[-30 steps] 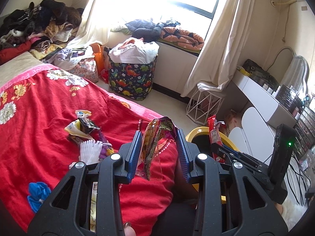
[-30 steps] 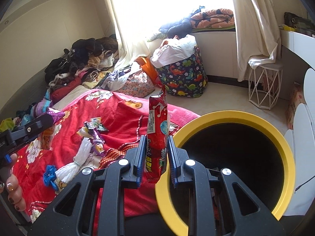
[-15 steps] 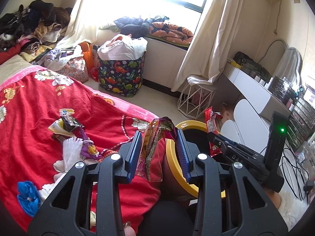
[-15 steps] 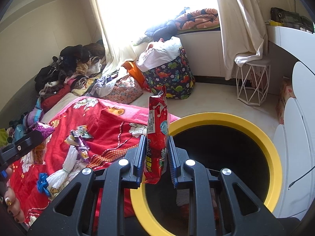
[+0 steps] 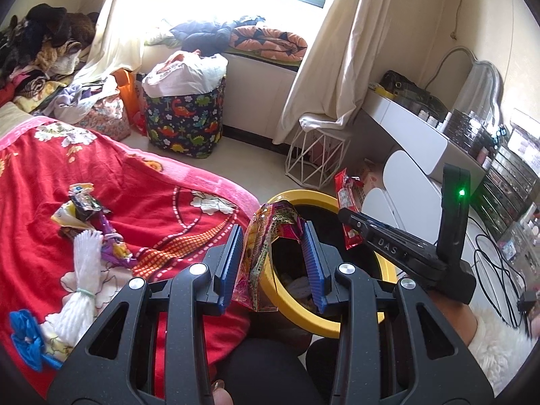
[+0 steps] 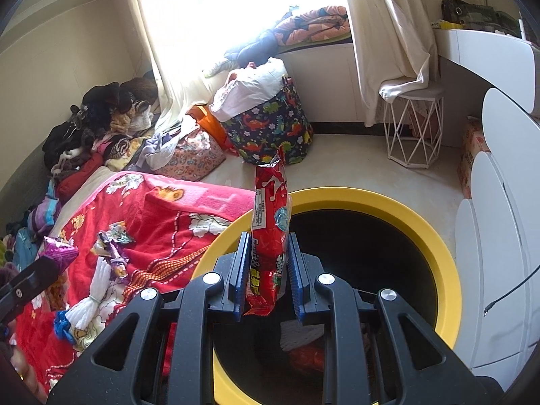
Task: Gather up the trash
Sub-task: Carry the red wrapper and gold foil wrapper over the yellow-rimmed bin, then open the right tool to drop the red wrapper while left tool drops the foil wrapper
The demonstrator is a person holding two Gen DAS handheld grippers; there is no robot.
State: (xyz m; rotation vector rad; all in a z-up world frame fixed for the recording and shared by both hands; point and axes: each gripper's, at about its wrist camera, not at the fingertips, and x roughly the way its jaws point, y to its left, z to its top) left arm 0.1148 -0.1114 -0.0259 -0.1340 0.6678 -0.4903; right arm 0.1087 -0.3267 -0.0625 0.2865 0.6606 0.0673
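**Two wrappers held at the yellow bin**

The right gripper pinches a tall red snack packet between its blue pads, jaws narrow, the packet standing upright over the near rim of the yellow-rimmed trash bin. Some litter already lies in the bin's dark bottom.

The left gripper grips a crumpled multicoloured wrapper that is pressed against its left pad and arches across to the right one; the wrapper hangs right at the bin's rim, on the bed side.

More wrappers lie on the red floral blanket beside the bin, next to a white tasselled bundle. Beyond the bin, a dinosaur-print laundry basket and a white wire stool stand on the floor.
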